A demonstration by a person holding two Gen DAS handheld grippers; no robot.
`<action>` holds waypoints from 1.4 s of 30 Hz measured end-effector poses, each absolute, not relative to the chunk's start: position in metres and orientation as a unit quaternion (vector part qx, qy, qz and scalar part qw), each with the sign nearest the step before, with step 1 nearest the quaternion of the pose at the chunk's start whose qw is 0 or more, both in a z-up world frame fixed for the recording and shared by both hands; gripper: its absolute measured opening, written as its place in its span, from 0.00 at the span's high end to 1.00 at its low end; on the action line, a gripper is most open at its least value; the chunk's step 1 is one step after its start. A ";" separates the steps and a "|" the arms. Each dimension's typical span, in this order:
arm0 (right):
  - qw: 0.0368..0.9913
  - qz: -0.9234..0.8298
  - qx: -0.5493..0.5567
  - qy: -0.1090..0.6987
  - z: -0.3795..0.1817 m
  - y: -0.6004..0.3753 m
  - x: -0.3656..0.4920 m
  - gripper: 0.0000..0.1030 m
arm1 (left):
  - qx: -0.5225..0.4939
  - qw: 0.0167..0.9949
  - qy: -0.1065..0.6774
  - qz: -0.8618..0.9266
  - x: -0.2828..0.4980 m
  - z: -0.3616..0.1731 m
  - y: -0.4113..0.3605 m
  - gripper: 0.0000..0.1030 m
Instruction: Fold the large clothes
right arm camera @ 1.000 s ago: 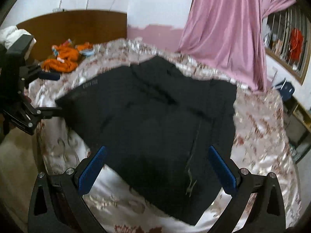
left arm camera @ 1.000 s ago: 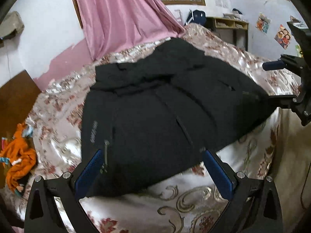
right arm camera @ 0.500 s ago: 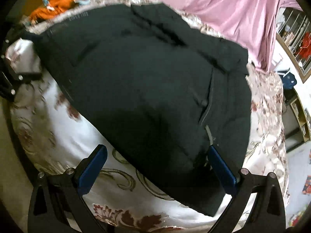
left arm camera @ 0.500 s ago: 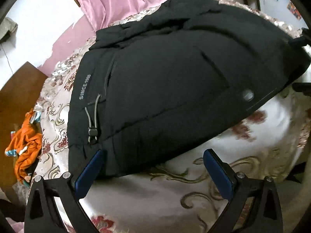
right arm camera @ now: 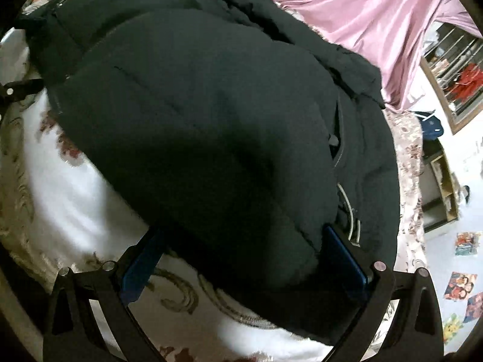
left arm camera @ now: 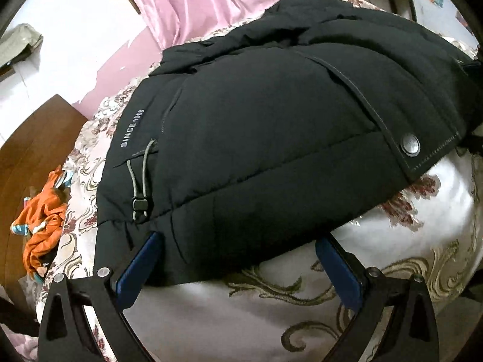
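We see the bed (left arm camera: 392, 271) under its pale floral cover, and spread across it the black jacket (left arm camera: 271, 120), its hem lying along the near edge. Our left gripper (left arm camera: 238, 259) sits at that hem with its jaws wide apart, the blue pads (left arm camera: 139, 268) straddling the padded edge but not pinching it, and our right gripper (right arm camera: 241, 259) likewise stands spread over the hem at the other corner. Smaller things: the pink curtain (left arm camera: 193, 3), orange clothes (left arm camera: 42, 223), a snap (left arm camera: 409, 145).
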State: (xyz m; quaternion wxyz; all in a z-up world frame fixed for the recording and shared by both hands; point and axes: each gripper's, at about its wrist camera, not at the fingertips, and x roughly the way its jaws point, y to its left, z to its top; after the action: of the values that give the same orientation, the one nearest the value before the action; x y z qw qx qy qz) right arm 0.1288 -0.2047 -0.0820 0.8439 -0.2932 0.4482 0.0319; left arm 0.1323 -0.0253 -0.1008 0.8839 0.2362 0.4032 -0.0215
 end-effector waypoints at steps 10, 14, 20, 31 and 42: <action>0.914 0.079 -0.122 0.380 -0.030 -0.239 0.125 0.02 | 0.195 0.906 0.370 -0.070 0.121 -0.083 -0.017 0.00; 0.913 0.086 -0.133 0.376 -0.011 -0.235 0.139 0.02 | 0.180 0.913 0.357 -0.087 0.116 -0.077 -0.015 0.00; 0.912 0.124 -0.070 0.384 0.028 -0.241 0.179 0.02 | 0.113 0.928 0.339 -0.108 0.117 -0.064 0.002 0.00; 0.891 0.146 -0.023 0.429 0.041 -0.248 0.231 0.02 | 0.153 0.942 0.299 -0.021 0.116 -0.063 0.000 0.00; 0.886 0.159 -0.047 0.432 0.051 -0.257 0.225 0.02 | 0.238 0.939 0.241 0.062 0.123 -0.069 -0.017 0.07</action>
State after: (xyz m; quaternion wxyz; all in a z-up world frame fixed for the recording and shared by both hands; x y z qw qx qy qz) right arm 0.2247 -0.2571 0.0506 0.8864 -0.0473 0.4323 0.1586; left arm 0.1229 -0.0172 -0.0694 0.9389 0.2378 0.2410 0.0615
